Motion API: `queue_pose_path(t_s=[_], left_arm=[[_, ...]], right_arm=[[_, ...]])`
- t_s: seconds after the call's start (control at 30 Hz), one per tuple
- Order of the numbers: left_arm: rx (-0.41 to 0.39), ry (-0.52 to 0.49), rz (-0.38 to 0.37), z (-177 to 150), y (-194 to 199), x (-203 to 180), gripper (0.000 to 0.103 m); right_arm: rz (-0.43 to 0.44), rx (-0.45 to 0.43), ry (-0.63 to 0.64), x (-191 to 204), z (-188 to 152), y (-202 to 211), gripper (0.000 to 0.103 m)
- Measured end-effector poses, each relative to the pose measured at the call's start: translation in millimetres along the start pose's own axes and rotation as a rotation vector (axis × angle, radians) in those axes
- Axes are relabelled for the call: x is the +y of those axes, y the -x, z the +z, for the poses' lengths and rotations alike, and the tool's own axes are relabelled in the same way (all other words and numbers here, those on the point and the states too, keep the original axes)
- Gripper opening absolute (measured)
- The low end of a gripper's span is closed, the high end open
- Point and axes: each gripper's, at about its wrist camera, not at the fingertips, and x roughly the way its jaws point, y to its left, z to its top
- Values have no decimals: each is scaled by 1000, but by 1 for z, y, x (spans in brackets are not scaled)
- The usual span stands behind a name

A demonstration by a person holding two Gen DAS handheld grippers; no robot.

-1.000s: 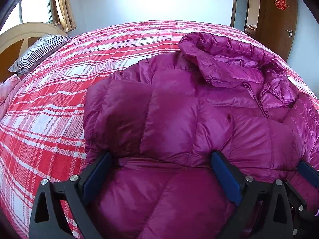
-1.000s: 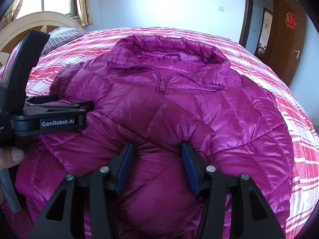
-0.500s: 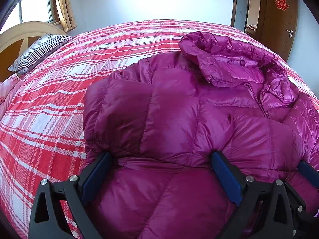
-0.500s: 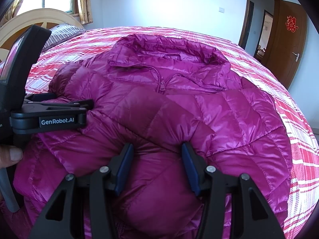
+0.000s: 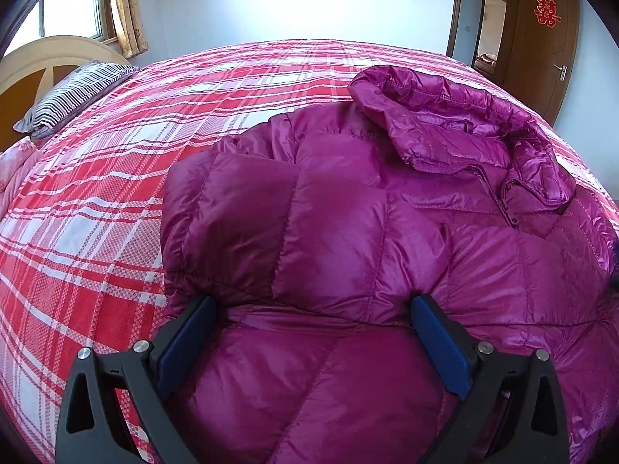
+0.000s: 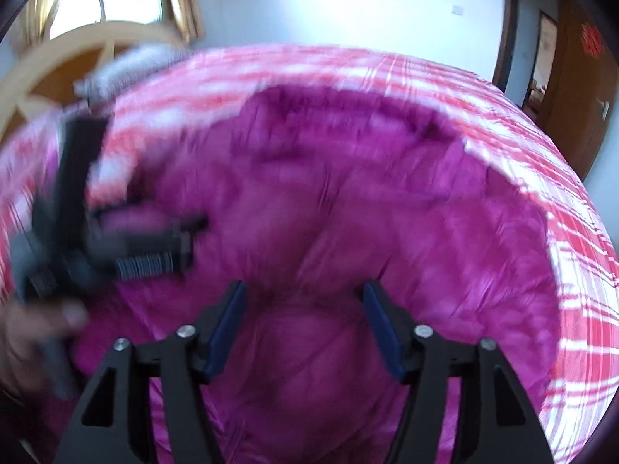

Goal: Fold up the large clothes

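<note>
A magenta puffer jacket (image 5: 348, 212) lies front up on the bed, collar (image 5: 445, 116) at the far side, a sleeve folded across its chest. My left gripper (image 5: 312, 301) rests low on the jacket with jaws wide open, the puffy fabric bulging between the blue pads (image 5: 185, 340) without being pinched. In the blurred right wrist view my right gripper (image 6: 303, 288) hangs just above the jacket (image 6: 387, 212). Its jaws are opening, and the fabric lies below and between the pads, apart from them. A hand (image 6: 35, 328) holds the left tool's black body (image 6: 73, 201).
The bed carries a red and white plaid sheet (image 5: 116, 193). A striped pillow (image 5: 73, 96) and a curved wooden headboard (image 5: 46, 58) lie at the far left. A brown door (image 5: 541, 38) and a doorway stand at the right. Pink fabric (image 5: 15, 170) shows at the left edge.
My right gripper has widened its jaws, let go of the jacket fold and lifted up and back; its view is now blurred. The left gripper and the jacket stayed put.
</note>
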Motion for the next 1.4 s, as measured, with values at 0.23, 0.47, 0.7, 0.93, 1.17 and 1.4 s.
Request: queue_pose_path(t_s=[0.23, 0.47, 0.7, 0.93, 1.17, 1.4], left_arm=[[0, 7, -13, 1, 0, 2, 102], [2, 10, -17, 1, 0, 3, 102], [-2, 13, -20, 1, 0, 3, 102], [-69, 74, -172, 0, 33, 15, 102], [-224, 1, -144, 69, 90, 3, 102], [-229, -130, 26, 163, 20, -41, 102]], right_arm=[[-23, -47, 77, -40, 108, -45, 70], [13, 174, 359, -30, 156, -129, 69], [-24, 213, 474, -31, 143, -135, 15], [-133, 81, 550, -22, 99, -120, 13], [-176, 45, 504, -26, 79, -145, 13], [-175, -8, 483, -28, 74, -144, 13]])
